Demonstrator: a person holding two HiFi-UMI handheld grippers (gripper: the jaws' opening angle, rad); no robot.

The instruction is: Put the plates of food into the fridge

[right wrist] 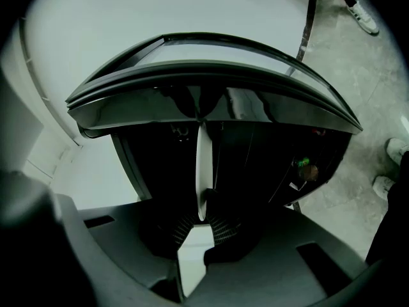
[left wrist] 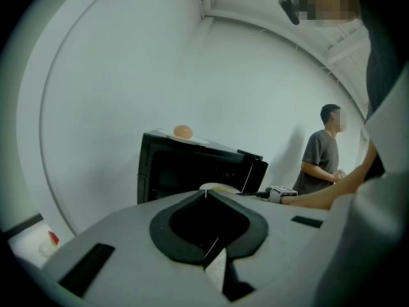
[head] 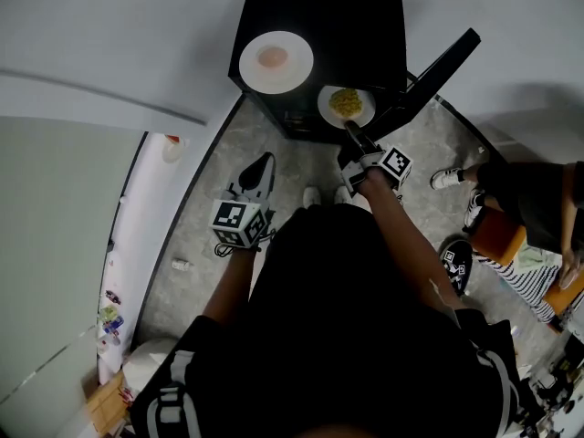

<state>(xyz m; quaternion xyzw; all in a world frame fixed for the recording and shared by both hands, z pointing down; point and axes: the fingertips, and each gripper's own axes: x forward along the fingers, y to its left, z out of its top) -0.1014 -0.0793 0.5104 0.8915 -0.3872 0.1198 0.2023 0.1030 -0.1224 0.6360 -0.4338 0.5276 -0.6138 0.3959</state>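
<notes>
While its door [head: 438,71] stands open toward the upper right, the black fridge [head: 365,26] fills the top centre of the head view. On the fridge's top, at upper centre, rests the first plate [head: 276,61], which carries pink food. Just below and right of it, before the dark opening, the second plate [head: 346,106] of yellow food is clenched by its rim in the right gripper's [head: 351,131] jaws. Lower, at centre-left, the left gripper [head: 265,162] has its jaws pressed together, empty.
</notes>
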